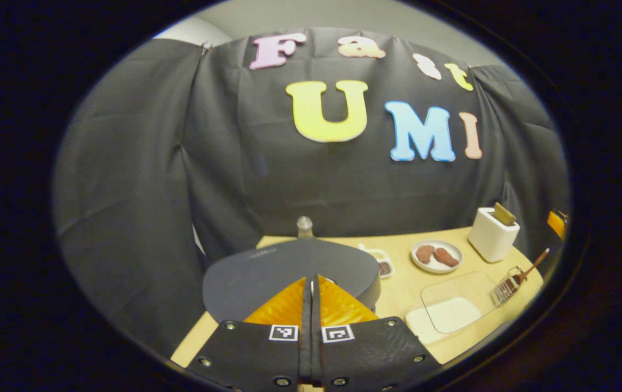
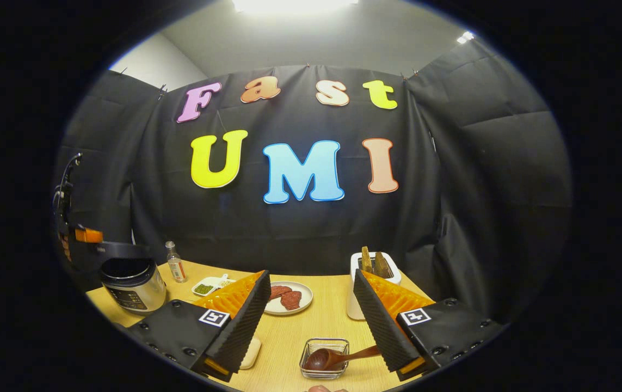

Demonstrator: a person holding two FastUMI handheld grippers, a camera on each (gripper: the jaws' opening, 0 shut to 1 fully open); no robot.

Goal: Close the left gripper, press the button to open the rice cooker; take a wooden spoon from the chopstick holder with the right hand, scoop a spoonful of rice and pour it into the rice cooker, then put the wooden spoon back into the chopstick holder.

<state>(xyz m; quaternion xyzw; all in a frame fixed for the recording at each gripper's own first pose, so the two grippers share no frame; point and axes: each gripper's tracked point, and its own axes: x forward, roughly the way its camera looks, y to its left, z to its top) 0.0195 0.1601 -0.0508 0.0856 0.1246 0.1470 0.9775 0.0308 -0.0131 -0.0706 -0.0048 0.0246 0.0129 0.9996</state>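
The left hand-held gripper [image 1: 311, 296] has its fingers pressed together, poised over the dark lid of the rice cooker [image 1: 289, 269]; contact is hard to judge. The right hand-held gripper [image 2: 311, 321] is spread wide above the tabletop [image 2: 321, 321]. A wooden spoon [image 2: 338, 356] lies in the wire chopstick holder [image 2: 324, 359] just below it.

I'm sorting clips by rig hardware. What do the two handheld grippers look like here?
The left gripper has two black plates studded with round screws, each carrying a small square black-and-white marker. The right gripper has the same black plates, screws and markers, and its fingers have finely ribbed inner faces. No sleeve is visible.
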